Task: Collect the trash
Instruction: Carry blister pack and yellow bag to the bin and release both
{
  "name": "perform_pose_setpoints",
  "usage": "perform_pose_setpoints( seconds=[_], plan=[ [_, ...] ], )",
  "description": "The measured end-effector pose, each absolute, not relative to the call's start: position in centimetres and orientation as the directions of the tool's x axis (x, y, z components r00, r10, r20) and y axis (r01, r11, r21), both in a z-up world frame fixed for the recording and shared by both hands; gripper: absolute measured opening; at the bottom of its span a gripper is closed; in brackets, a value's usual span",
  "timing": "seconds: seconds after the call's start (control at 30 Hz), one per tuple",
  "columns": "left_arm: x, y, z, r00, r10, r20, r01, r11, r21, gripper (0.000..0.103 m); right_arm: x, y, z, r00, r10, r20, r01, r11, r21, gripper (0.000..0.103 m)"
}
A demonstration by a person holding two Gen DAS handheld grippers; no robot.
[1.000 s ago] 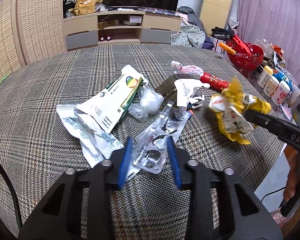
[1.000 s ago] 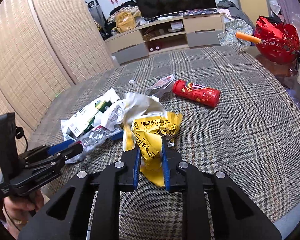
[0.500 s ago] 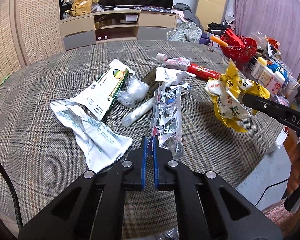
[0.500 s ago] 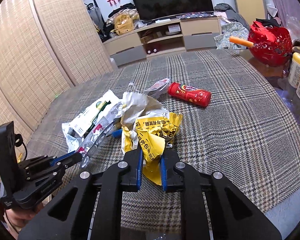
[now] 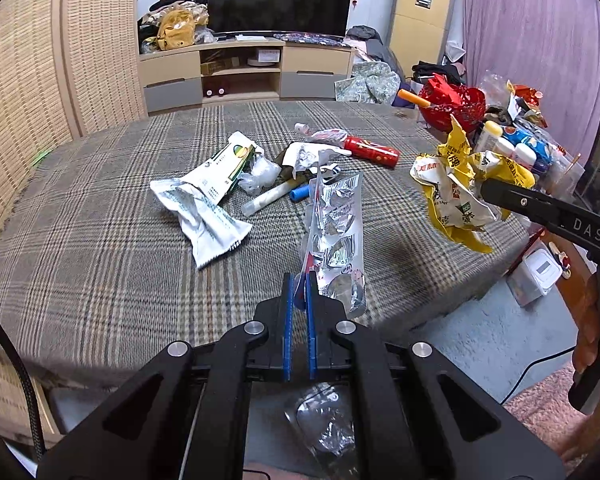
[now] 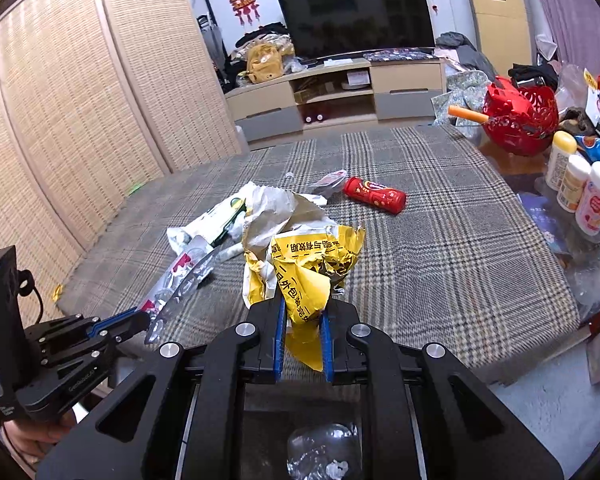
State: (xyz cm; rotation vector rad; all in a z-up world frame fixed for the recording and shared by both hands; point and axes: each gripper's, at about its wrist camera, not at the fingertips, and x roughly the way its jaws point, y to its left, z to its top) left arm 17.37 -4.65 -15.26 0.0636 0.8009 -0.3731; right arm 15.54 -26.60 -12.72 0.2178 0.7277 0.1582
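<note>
My left gripper (image 5: 299, 292) is shut on the lower end of a silver foil blister pack (image 5: 336, 232), which stands up above the plaid tablecloth (image 5: 100, 260). My right gripper (image 6: 303, 320) is shut on a crumpled yellow wrapper (image 6: 312, 264), held off the table. In the left wrist view that wrapper (image 5: 452, 196) hangs at the right. In the right wrist view the foil pack (image 6: 180, 280) sticks out at the lower left. On the cloth lie a white and green packet (image 5: 220, 168), a white pouch (image 5: 208, 224), a white tube (image 5: 268, 199) and a red can (image 5: 372, 150).
A red basket (image 6: 520, 116) and several bottles (image 6: 580, 188) crowd the table's right side. A wicker screen (image 6: 80, 120) stands on the left, a TV cabinet (image 6: 340, 96) behind. Crumpled clear plastic (image 5: 328, 432) lies below the grippers, past the table's near edge.
My left gripper closed on the foil pack and lifted it off the cloth. Both grippers drew back toward the near edge and rose; the right one kept the yellow wrapper.
</note>
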Motion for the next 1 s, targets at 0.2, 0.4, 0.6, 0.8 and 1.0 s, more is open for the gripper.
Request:
perform_pose_setpoints(
  seconds=[0.2,0.4,0.6,0.8,1.0],
  plan=[
    [12.6,-4.8,-15.2,0.639,-0.295,-0.71,0.335,0.938,-0.088,0.005,11.6,-26.7,-13.0,0.71,0.229,-0.666,-0.082,0.966,0.245,0.016],
    [9.1,-5.1,-17.4,0.61,-0.294,-0.736,0.319,0.941,-0.111,0.005,8.1,-26.8,-16.1,0.645,0.261,-0.718,-0.09,0.959,0.268,0.016],
    [7.4,-5.8,-21.3,0.549,-0.292,-0.783,0.31,0.941,-0.134,0.005,6.3,-26.4,-19.6,0.586,0.264,-0.766,-0.083,0.96,0.268,0.016],
    [6.7,-6.4,-24.9,0.484,-0.286,-0.827,0.305,0.941,-0.147,0.005,6.0,-25.8,-23.1,0.528,0.264,-0.807,-0.073,0.961,0.267,0.016],
    [6.6,-6.6,-28.2,0.417,-0.286,-0.863,0.294,0.941,-0.169,0.005,6.1,-25.5,-26.4,0.456,0.276,-0.846,-0.059,0.958,0.28,0.016]
  ],
)
